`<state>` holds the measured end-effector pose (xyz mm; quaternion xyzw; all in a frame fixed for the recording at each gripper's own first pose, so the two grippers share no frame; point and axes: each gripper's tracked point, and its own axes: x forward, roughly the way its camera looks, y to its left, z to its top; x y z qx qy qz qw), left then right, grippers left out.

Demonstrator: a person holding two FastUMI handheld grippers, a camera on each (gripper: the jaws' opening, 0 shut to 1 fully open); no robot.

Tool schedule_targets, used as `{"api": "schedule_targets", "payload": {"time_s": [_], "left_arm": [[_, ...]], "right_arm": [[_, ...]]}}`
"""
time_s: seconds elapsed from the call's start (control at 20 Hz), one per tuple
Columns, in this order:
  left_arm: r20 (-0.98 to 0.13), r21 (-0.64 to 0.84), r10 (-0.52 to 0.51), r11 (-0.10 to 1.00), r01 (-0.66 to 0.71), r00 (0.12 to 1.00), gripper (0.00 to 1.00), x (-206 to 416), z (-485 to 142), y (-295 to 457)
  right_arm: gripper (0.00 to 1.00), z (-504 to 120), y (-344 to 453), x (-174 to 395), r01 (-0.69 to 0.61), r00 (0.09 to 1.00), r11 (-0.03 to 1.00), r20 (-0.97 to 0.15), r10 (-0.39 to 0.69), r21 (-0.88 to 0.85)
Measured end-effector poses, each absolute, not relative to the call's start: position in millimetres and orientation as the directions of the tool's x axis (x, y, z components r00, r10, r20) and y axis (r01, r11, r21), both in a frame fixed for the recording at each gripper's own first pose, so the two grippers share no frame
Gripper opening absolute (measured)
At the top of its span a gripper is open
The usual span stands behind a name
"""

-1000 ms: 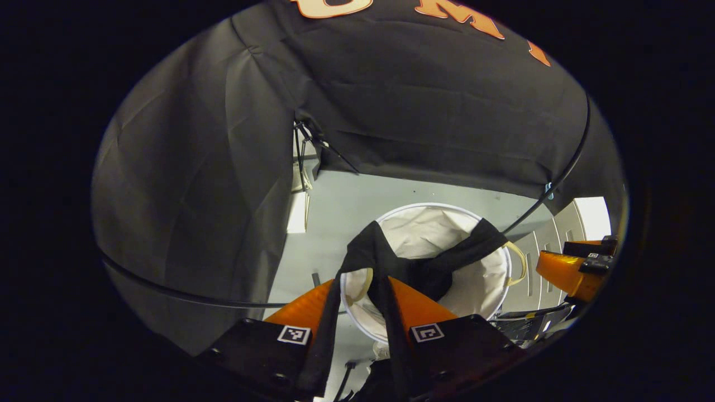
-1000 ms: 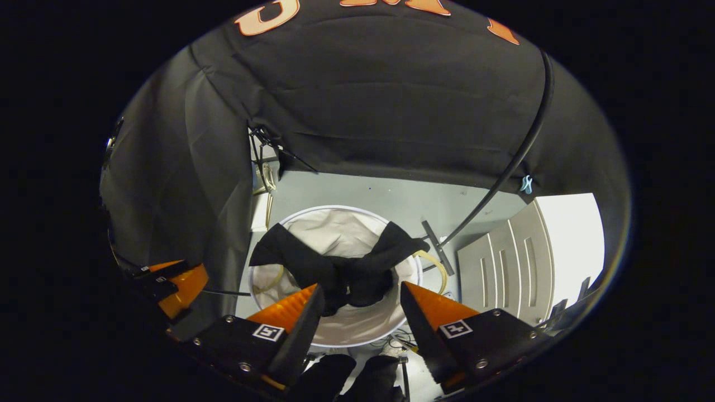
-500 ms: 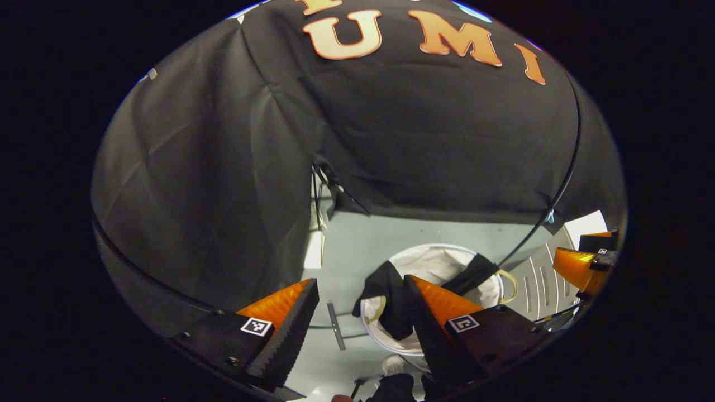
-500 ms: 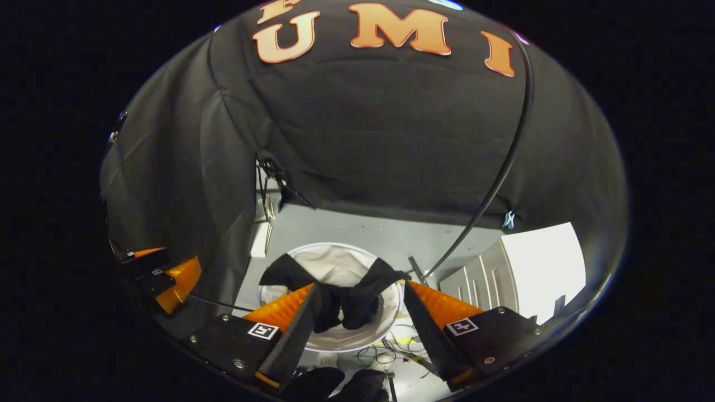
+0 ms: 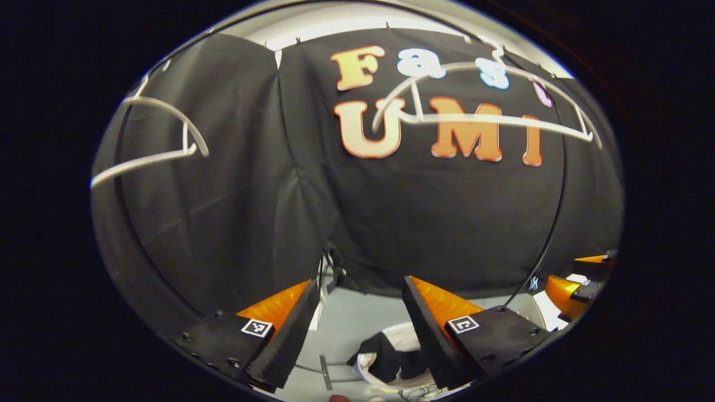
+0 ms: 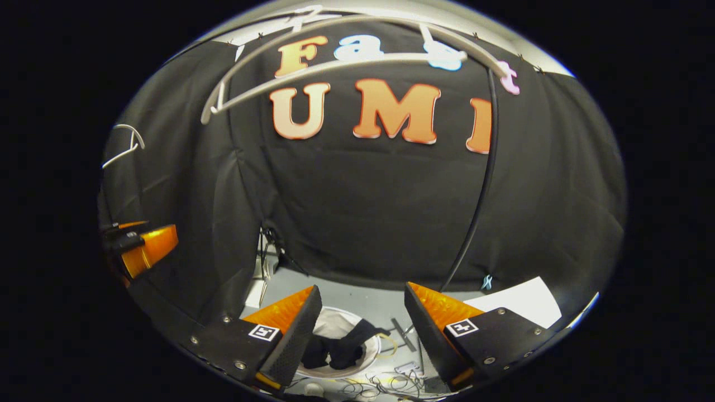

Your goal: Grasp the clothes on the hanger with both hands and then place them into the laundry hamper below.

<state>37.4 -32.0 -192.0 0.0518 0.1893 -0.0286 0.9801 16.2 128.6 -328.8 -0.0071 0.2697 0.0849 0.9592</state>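
Black garment [image 6: 341,349] released since a second ago, now draped over hamper [image 6: 366,365] rim. Left gripper [image 5: 360,312] and right gripper [image 6: 363,318] raised, jaws wide apart, empty. Hanger [image 6: 335,61] bare; placement judged done.

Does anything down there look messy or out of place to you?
Slightly. The black garment lies in the white hamper, but part of it drapes over the rim rather than sitting fully inside. Loose cables lie tangled on the floor beside the hamper.
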Motion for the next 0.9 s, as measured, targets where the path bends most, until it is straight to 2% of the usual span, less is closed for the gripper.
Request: {"api": "schedule_targets", "payload": {"time_s": [0.1, 0.2, 0.25, 0.35, 0.45, 0.55, 0.6, 0.7, 0.9], "left_arm": [[-0.301, 0.094, -0.057, 0.992, 0.089, 0.952, 0.95, 38, -154, -39], [-0.243, 0.089, -0.063, 0.992, 0.087, 0.968, 0.99, 39, -120, -40], [-0.219, 0.085, -0.066, 0.993, 0.086, 0.973, 0.95, 38, -106, -42], [-0.172, 0.082, -0.071, 0.993, 0.086, 0.983, 0.95, 31, -85, -42], [-0.123, 0.091, -0.072, 0.992, 0.084, 0.990, 0.99, 24, -58, -39], [-0.093, 0.093, -0.075, 0.992, 0.084, 0.993, 0.99, 25, -44, -36], [-0.087, 0.087, -0.077, 0.993, 0.085, 0.993, 0.97, 24, -39, -35], [-0.068, 0.077, -0.070, 0.994, 0.075, 0.995, 0.99, 20, -32, -31], [-0.034, 0.077, -0.052, 0.996, 0.054, 0.998, 0.99, 16, -20, -21]], "right_arm": [[0.93, -296, 128, 16, -0.172, 0.869, 0.984, -0.465, 0.169, 0.037], [0.92, -262, 130, 13, -0.185, 0.896, 0.982, -0.403, 0.188, 0.047], [0.92, -245, 128, 12, -0.188, 0.909, 0.981, -0.371, 0.188, 0.037], [0.92, -212, 123, 6, -0.194, 0.930, 0.981, -0.313, 0.192, 0.023], [0.92, -191, 123, 1, -0.201, 0.943, 0.980, -0.270, 0.193, 0.000], [0.92, -177, 124, -2, -0.206, 0.953, 0.979, -0.229, 0.198, -0.009], [0.98, -168, 124, -4, -0.208, 0.956, 0.978, -0.215, 0.201, -0.010], [0.86, -154, 123, -7, -0.210, 0.961, 0.978, -0.185, 0.204, -0.012], [0.98, -136, 119, -12, -0.200, 0.970, 0.980, -0.142, 0.196, -0.018]]}}
